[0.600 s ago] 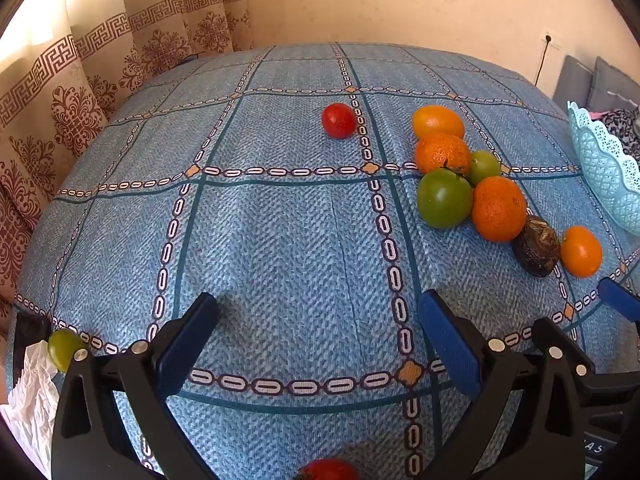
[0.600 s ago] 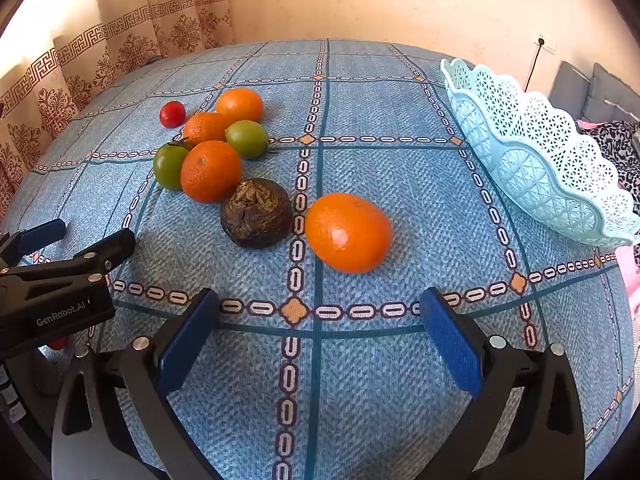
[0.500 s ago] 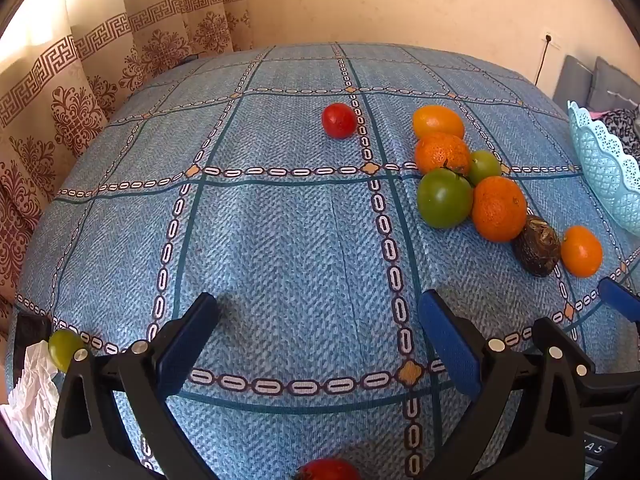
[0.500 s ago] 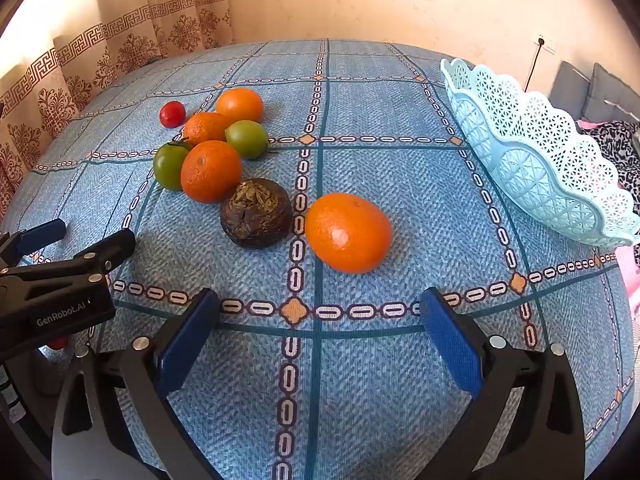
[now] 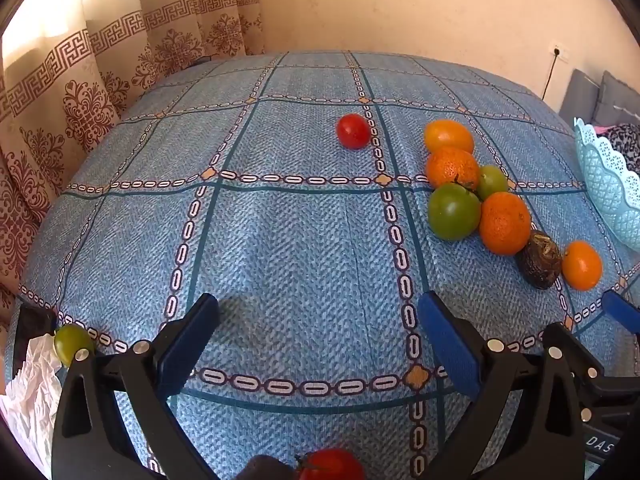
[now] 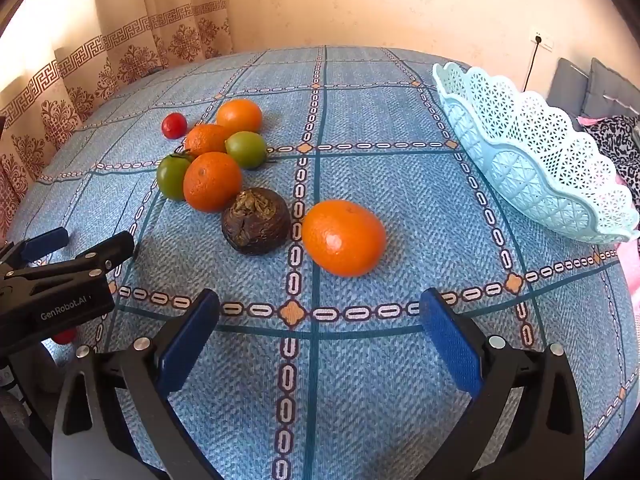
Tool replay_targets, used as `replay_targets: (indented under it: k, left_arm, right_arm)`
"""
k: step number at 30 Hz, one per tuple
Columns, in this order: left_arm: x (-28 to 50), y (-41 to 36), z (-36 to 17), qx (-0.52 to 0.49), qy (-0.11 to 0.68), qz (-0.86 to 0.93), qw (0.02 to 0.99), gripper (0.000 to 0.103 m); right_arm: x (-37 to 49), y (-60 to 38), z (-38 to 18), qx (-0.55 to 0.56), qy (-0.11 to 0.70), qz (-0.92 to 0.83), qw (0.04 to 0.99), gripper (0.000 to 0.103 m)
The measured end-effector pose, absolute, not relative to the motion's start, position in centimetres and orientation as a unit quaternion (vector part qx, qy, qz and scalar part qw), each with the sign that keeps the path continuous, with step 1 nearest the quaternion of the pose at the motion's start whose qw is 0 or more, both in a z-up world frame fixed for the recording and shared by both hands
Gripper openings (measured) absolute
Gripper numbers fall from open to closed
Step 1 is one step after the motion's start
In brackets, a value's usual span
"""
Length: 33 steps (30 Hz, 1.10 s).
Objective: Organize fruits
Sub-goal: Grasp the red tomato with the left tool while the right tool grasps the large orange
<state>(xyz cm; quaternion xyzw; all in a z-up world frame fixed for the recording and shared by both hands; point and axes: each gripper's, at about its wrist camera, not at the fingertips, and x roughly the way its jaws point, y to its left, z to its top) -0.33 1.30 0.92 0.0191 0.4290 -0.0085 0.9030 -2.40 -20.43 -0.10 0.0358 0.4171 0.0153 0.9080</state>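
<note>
A red tomato [image 5: 330, 464] is cut off by the bottom edge of the left wrist view, below and behind the jaws, so only its top shows. At the far left of that view, outside the left finger, a small green fruit [image 5: 71, 343] sits half hidden beside crumpled white paper [image 5: 28, 396]. The basket [image 5: 610, 188] is cut by the right edge there; in the right wrist view it shows almost whole, tilted, ahead and to the right of the jaws, and what lies inside it cannot be made out. A small red thing [image 6: 64, 336] peeks from under the left gripper's body in the right wrist view; too little shows to name it.

The left gripper [image 5: 318, 342] is spread wide, its blue pads apart over bare blue cloth [image 5: 300, 248], gripping nothing. The right gripper [image 6: 320, 334] is likewise spread wide and empty, above the cloth.

The fruits lie ahead of both. From the right jaws, an orange [image 6: 343, 237] is nearest, just ahead of the gap, with a dark brown fruit [image 6: 256, 221] just beside it on the left. Farther ahead and left are another orange [image 6: 212, 181], a green tomato [image 6: 172, 176], a green fruit [image 6: 246, 149], two more oranges, and a small red tomato [image 6: 174, 125] farthest.
</note>
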Motion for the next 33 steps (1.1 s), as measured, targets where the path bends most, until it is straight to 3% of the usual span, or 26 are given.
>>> replay_targets:
  k: [5,17,28,33]
  left_arm:
    - [-0.4,3.3,2.0,-0.015,0.409,0.001,0.912,0.098]
    - [-2.8,4.5,5.3,0.014,0.356,-0.004,0.934,0.098]
    - [-6.7,4.2,2.9,0.027,0.407,-0.051,0.912,0.098]
    - [-7.6,3.2,2.0,0.036,0.426,-0.064,0.902,0.086]
  right_arm:
    - [-3.5,-21.4,1.2,0.057,0.388,0.018,0.920,0.101]
    - [-5.3,-22.7,3.3,0.073,0.342,0.014,0.937,0.101]
    - [-5.3,-22.2,3.0,0.059,0.346,0.027,0.936,0.100]
    - [-5.1,-22.1,2.6,0.063,0.351,0.031,0.934,0.094]
